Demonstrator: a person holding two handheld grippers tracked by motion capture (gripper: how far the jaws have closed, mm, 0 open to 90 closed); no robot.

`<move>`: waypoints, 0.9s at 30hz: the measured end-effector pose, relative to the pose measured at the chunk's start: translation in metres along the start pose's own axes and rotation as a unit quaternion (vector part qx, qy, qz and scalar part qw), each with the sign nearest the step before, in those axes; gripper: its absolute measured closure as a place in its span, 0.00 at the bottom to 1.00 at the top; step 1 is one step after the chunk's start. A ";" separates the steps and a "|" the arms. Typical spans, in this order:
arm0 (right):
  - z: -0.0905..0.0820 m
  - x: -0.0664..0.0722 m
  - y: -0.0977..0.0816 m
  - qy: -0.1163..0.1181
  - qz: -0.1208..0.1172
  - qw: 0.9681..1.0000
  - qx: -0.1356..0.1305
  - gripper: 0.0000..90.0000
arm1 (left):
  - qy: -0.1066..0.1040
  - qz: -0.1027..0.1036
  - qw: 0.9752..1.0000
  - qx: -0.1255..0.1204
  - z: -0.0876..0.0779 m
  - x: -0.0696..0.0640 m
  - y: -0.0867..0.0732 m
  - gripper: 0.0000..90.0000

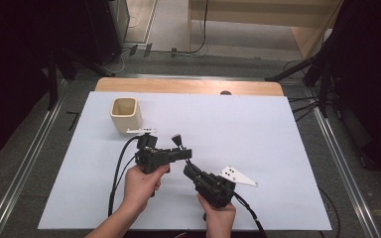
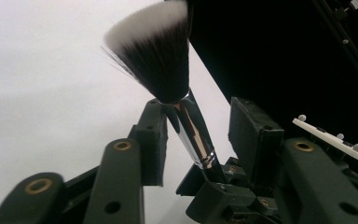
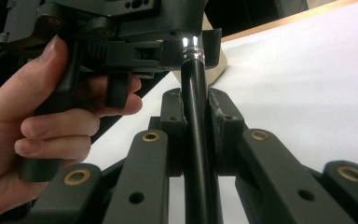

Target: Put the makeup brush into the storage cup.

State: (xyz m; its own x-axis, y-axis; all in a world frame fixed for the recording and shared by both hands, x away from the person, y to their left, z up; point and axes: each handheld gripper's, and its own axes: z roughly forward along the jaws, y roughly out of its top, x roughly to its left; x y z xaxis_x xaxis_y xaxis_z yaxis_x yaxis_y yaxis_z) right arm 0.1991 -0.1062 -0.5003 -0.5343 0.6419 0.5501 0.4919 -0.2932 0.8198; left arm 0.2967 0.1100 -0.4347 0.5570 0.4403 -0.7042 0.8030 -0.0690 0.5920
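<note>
My right gripper (image 3: 196, 121) is clamped on the black handle of the makeup brush (image 2: 161, 60) — in the right gripper view both pads press flat on the handle, which runs straight up between them to the chrome ferrule (image 3: 190, 46). In the high view the right gripper (image 1: 187, 168) sits low centre over the white counter (image 1: 278, 148), my right hand (image 1: 218, 213) under it, its grey three-cornered plate (image 1: 237, 176) sticking out to the right.

My left gripper (image 2: 198, 135) is turned across the brush. In the left gripper view the brush rises between its two jaws, bristles dark at the base and white at the tips, fanned out above. The left pad (image 2: 154, 140) looks right against the ferrule; the right pad (image 2: 251, 140) stands apart from it with a clear gap, so this gripper is not gripping the brush — jaws partly closed around it, not pressing from both sides. Contact on the left pad is hard to confirm from this angle, maybe just beside.

In the high view the left gripper (image 1: 181, 152) is held level by my left hand (image 1: 141, 183), pointing right, with the brush head (image 1: 177, 141) poking up just past its tip. Brush is in the air above the counter, not lying on it.

A cream square cup (image 1: 125, 115) stands upright on the counter up-left of both grippers, well apart from the brush. Cables trail from both grippers toward the bottom edge.
</note>
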 end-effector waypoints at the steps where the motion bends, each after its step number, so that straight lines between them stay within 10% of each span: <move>1: 0.000 0.000 0.000 0.000 -0.001 1.000 0.000 0.88 | -0.002 -0.002 1.000 0.001 0.000 0.001 0.000 0.69; 27: 0.005 0.002 -0.002 -0.010 -0.023 0.999 0.030 0.88 | -0.044 -0.060 0.997 0.020 -0.002 0.015 0.002 0.87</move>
State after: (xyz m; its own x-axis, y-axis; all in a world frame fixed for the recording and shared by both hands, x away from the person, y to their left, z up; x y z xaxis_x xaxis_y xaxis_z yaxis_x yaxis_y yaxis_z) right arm 0.2002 -0.1007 -0.5017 -0.5441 0.6681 0.5076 0.5075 -0.2197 0.8332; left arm 0.3058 0.1178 -0.4435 0.4715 0.3682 -0.8013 0.8716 -0.0566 0.4869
